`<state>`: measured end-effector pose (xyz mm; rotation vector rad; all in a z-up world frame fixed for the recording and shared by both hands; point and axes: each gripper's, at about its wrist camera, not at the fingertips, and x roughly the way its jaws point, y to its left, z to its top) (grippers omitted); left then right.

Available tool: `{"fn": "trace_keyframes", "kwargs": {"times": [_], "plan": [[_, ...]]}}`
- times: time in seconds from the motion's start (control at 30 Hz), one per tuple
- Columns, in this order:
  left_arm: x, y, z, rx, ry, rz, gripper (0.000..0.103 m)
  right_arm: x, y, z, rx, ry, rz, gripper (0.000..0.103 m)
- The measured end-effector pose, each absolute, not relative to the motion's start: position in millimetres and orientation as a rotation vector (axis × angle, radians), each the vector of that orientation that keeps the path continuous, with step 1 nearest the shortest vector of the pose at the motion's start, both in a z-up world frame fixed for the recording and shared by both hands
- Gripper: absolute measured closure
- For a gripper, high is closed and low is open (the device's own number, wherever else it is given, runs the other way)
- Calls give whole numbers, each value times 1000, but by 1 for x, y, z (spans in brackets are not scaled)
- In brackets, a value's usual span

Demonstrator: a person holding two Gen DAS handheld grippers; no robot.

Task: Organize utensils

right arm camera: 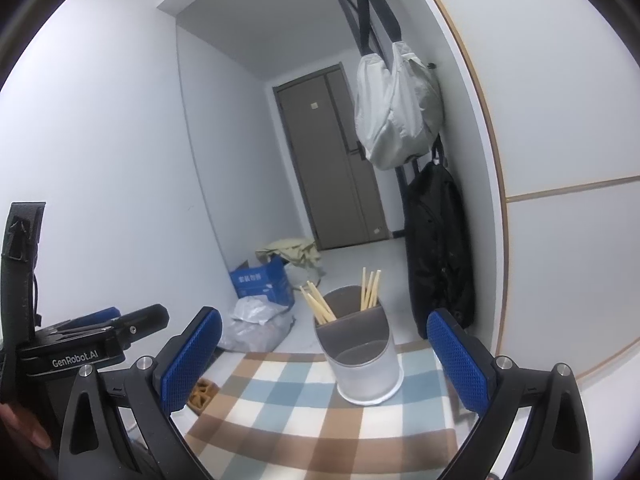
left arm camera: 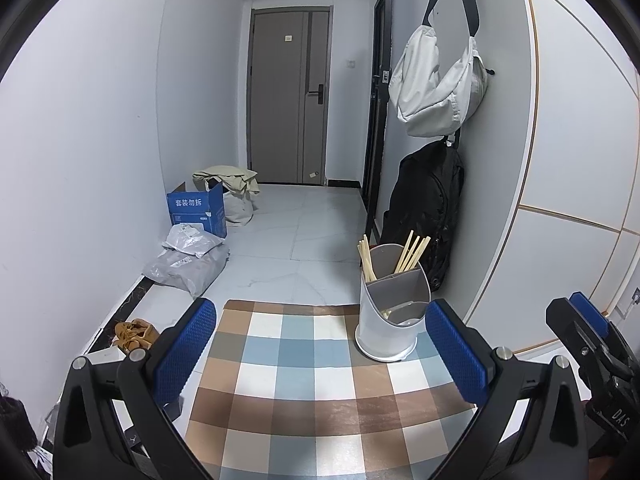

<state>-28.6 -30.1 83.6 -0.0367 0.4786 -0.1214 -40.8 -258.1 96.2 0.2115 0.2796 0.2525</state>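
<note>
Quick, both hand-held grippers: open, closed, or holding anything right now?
Left hand-held gripper: open, holding nothing, above the checked cloth.
Right hand-held gripper: open, holding nothing, facing the utensil holder.

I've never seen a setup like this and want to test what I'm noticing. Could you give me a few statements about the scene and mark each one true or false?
1. The utensil holder stands upright on the checkered cloth. True.
2. The left gripper is clamped on a chopstick. False: its jaws are wide open and hold nothing.
3. Chopsticks stick up from the holder's back compartments. True.
4. The right gripper is shut. False: it is open too, with the holder seen between its fingers.
5. A black backpack hangs below a pale bag on the wall. True.
6. The door at the end of the hallway stands open. False: it is closed.
</note>
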Motion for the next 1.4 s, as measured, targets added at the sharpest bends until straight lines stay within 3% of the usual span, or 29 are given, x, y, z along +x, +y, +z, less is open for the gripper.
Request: {"fn": "trace_keyframes", "kwargs": {"times": [1.4], "plan": [[-30,-30,76,-31,496,-97,1,-44,-257,88,230,299,231,0]]}}
